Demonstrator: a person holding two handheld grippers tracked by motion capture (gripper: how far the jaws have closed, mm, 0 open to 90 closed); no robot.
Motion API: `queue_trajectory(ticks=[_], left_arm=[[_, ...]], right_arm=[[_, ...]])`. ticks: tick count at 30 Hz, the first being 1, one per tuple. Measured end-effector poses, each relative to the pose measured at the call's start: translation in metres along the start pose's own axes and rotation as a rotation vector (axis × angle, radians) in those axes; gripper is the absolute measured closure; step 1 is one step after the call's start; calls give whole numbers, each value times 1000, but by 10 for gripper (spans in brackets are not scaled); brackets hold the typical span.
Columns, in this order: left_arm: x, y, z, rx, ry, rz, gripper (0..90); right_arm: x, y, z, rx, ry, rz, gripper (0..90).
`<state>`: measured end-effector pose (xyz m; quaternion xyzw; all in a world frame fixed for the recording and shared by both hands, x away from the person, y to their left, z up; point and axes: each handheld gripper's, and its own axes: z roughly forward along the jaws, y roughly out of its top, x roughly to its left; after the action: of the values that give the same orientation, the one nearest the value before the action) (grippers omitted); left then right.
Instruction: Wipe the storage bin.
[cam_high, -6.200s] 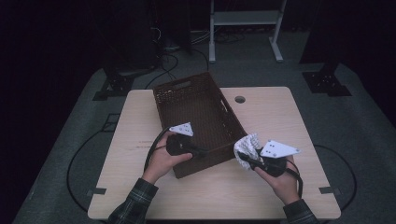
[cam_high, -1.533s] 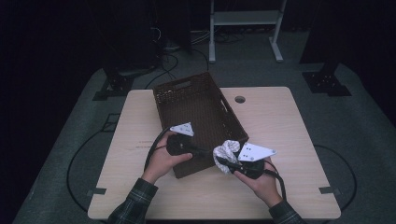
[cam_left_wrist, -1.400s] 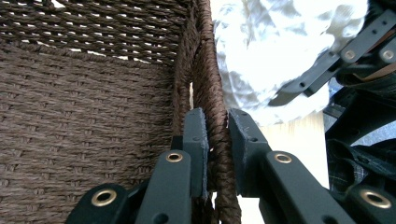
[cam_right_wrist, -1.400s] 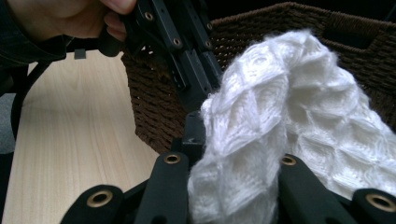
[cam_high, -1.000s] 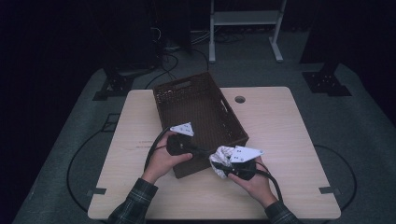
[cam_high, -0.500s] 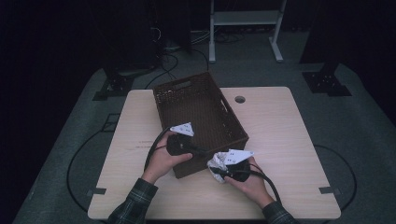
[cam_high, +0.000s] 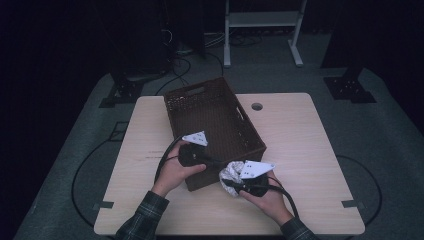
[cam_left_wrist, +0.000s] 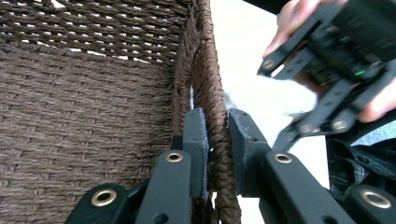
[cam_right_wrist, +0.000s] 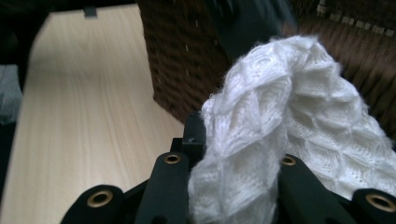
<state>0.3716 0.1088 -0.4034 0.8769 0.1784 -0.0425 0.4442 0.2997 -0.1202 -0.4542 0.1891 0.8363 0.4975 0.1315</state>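
We have the white knitted cloth bunched in the right gripper, whose jaws are clamped on its folds, just outside the near wall of the woven basket. It looks light, soft and floppy — no risk of breakage, but loose ends may snag the weave, so a grip through the bunched middle suits it. The left gripper pinches the basket's near rim, steadying it on the counter.

No writing, label, brand, number or sign can be read anywhere here (the dark woven wicker basket, the pale wooden bench and the white knitted cloth are all unmarked).
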Motion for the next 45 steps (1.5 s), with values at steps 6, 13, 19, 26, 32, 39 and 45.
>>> queue_trajectory(ticks=[6, 13, 19, 26, 32, 39, 45], left_arm=[[1, 0, 0, 0, -1, 7, 772], [1, 0, 0, 0, -2, 7, 772], [1, 0, 0, 0, -1, 4, 772], [1, 0, 0, 0, -1, 4, 772], [1, 0, 0, 1, -1, 6, 772], [0, 0, 0, 0, -1, 3, 772], [0, 0, 0, -2, -2, 2, 772]], right_arm=[[4, 10, -10, -41, 1, -11, 755], [11, 18, -12, -62, 6, -37, 755], [8, 15, -3, -45, 8, -31, 757], [6, 9, 13, -5, 23, -25, 757], [5, 3, 22, 26, 36, -19, 758], [7, -9, 38, 91, 47, -12, 758], [9, -12, 41, 100, 48, -13, 758]])
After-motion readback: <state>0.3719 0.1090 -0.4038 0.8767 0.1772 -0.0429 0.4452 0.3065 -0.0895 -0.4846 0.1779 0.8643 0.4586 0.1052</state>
